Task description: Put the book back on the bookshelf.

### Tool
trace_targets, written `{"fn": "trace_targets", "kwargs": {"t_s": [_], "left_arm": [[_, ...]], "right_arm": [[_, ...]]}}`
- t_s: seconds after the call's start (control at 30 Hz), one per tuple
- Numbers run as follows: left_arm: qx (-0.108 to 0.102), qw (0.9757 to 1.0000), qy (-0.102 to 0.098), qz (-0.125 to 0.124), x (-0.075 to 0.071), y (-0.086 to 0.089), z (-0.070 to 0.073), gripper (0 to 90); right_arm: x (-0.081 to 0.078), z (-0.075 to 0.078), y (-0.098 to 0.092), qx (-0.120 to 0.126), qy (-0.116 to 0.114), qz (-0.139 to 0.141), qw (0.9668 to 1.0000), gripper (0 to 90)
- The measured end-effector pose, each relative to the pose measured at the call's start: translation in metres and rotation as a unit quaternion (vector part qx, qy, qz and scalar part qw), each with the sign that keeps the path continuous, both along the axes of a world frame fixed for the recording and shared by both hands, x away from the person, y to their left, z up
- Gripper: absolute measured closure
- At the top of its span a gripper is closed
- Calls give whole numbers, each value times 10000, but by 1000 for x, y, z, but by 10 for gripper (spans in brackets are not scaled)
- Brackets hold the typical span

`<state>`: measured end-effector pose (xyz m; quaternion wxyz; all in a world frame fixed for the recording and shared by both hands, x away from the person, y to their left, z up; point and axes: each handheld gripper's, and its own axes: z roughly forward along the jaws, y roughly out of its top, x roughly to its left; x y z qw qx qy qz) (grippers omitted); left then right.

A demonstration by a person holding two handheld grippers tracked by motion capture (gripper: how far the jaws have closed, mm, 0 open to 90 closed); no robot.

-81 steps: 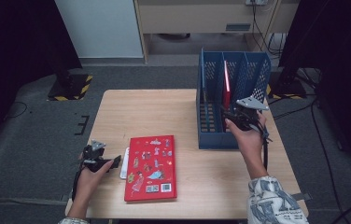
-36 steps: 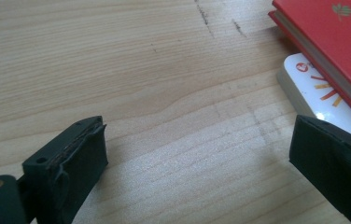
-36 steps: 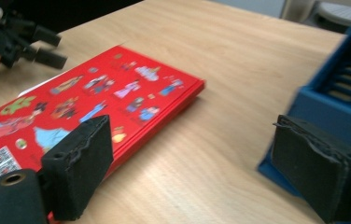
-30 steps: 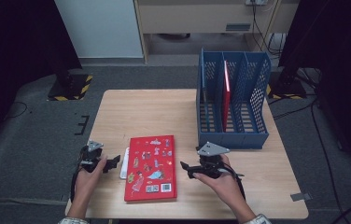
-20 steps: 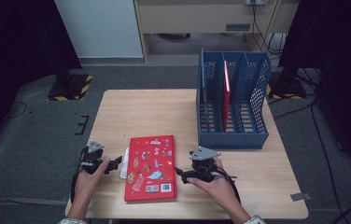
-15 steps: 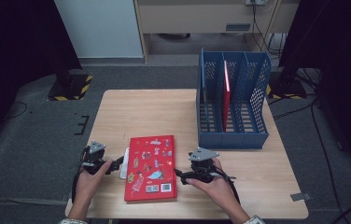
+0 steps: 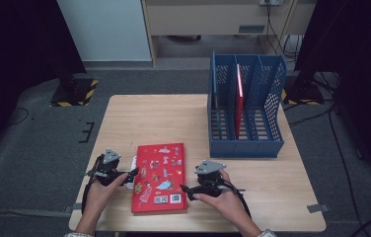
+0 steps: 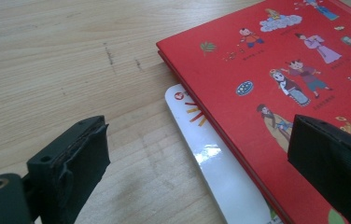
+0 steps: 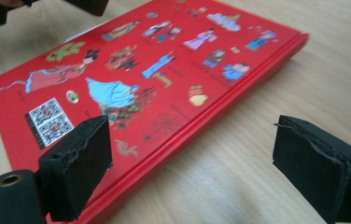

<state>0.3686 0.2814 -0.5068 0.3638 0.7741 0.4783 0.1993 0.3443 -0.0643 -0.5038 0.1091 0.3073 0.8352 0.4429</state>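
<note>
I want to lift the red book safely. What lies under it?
A white glossy book sticks out from under the red book along its left edge. How far it extends beneath is covered.

Blue file rack (image 7: 245,143), wooden table (image 7: 144,118)

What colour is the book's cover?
Red, with small cartoon figures on the book; clearest in the right gripper view.

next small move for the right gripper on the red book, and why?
Probably slide the right gripper a little further left so its open jaws straddle the red book's right edge, then close. The book lies flat; the jaws have just been opening, nothing gripped yet. The left gripper waits open at the far edge.
</note>
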Motion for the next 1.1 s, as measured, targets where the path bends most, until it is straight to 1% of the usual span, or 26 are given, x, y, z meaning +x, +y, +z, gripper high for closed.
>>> {"fn": "trace_targets", "kwargs": {"t_s": [0.17, 0.23, 0.37, 0.43, 0.5, 0.63, 0.73, 0.83, 0.9, 1.1], "left_arm": [[14, 10000, -3, -53, 0, -4, 0, 44], [51, 10000, 12, -84, 1, -4, 0, 44], [20, 10000, 14, -93, 1, -5, -1, 43], [-27, 10000, 28, -82, 2, -5, -1, 43], [-20, 9999, 27, -101, 2, -6, -1, 43], [-66, 9999, 39, -122, 4, -7, -1, 43], [-68, 9998, 47, -161, 5, -9, -2, 41], [-136, 9997, 66, -173, 7, -9, -2, 41], [-129, 9997, 82, -201, 9, -10, -2, 40], [-196, 9989, 199, -374, 13, -17, -6, 41]], "right_arm": [[-5, -7, 11, -125, 55, 166, 9998, 117], [-7, -10, 14, -183, 81, 206, 9996, 117], [-8, -16, 18, -275, 147, 282, 9991, 114], [-8, -17, 18, -226, 189, 263, 9992, 114], [-8, -17, 18, -213, 211, 252, 9992, 114], [-7, -20, 17, -81, 321, 201, 9993, 115], [-7, -20, 18, -92, 315, 215, 9992, 119], [-6, -20, 18, -87, 339, 220, 9991, 124], [-6, -20, 18, -87, 360, 221, 9991, 126], [-5, -22, 17, -39, 446, 224, 9987, 126]]}}
